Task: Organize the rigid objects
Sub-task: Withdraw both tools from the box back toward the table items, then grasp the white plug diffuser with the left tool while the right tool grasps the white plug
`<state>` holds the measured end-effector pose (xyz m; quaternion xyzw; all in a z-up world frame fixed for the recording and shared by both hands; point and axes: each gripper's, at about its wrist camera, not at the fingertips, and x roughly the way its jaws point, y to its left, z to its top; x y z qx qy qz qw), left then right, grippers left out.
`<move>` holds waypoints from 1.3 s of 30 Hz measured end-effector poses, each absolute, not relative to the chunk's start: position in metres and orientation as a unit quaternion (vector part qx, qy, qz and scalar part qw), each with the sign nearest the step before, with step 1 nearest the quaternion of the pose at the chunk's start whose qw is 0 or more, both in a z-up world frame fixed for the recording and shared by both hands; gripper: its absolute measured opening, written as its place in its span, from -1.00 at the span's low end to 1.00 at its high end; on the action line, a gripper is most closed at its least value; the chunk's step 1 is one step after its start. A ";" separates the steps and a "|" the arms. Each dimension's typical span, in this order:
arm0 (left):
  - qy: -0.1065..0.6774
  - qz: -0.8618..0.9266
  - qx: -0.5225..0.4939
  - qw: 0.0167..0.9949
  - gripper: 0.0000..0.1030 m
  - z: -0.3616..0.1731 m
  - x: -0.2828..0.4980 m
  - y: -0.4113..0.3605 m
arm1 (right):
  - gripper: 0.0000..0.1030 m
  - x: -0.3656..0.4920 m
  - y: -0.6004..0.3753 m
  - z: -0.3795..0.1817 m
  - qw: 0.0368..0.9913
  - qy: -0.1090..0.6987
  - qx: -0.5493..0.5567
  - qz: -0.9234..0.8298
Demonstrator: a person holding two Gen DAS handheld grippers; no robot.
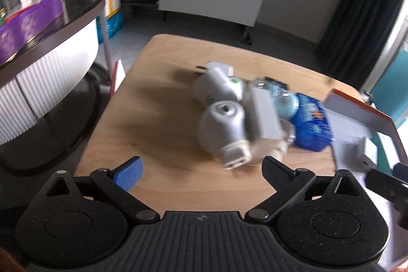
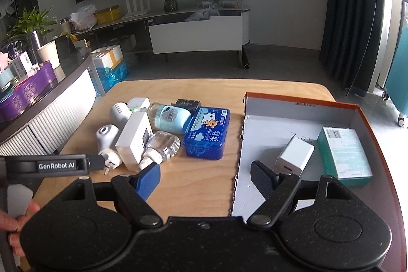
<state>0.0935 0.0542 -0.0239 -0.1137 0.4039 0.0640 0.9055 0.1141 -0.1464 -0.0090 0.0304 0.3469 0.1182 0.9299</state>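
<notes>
A cluster of small rigid objects lies on the wooden table (image 2: 204, 185): a white plug-in device (image 2: 108, 137) (image 1: 221, 129), a white box (image 2: 135, 138) (image 1: 262, 116), a clear bottle (image 2: 163, 145), a light-blue bottle (image 2: 169, 117) and a blue tin (image 2: 207, 131) (image 1: 312, 125). An orange-rimmed box lid (image 2: 301, 103) at the right holds a white charger (image 2: 294, 156) and a teal box (image 2: 344, 152). My left gripper (image 1: 201, 171) is open and empty, just short of the plug-in device. My right gripper (image 2: 205, 179) is open and empty over the lid's left edge.
A curved counter (image 2: 51, 98) with purple boxes stands left of the table. A low TV cabinet (image 2: 196, 37) is at the back, dark curtains (image 2: 352, 17) at the right. The left gripper's body (image 2: 46, 166) shows at the left of the right wrist view.
</notes>
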 end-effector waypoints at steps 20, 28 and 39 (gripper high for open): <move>0.401 0.071 -0.107 0.907 0.95 -0.044 0.147 0.051 | 0.79 0.120 -0.153 -0.021 0.926 0.359 0.040 0.111; 0.383 0.055 -0.109 0.916 0.20 -0.052 0.142 0.054 | 0.79 0.125 -0.147 -0.025 0.923 0.365 0.037 0.116; 0.361 0.046 -0.128 0.923 0.08 -0.043 0.120 0.070 | 0.78 0.136 -0.115 -0.023 0.918 0.361 0.022 0.164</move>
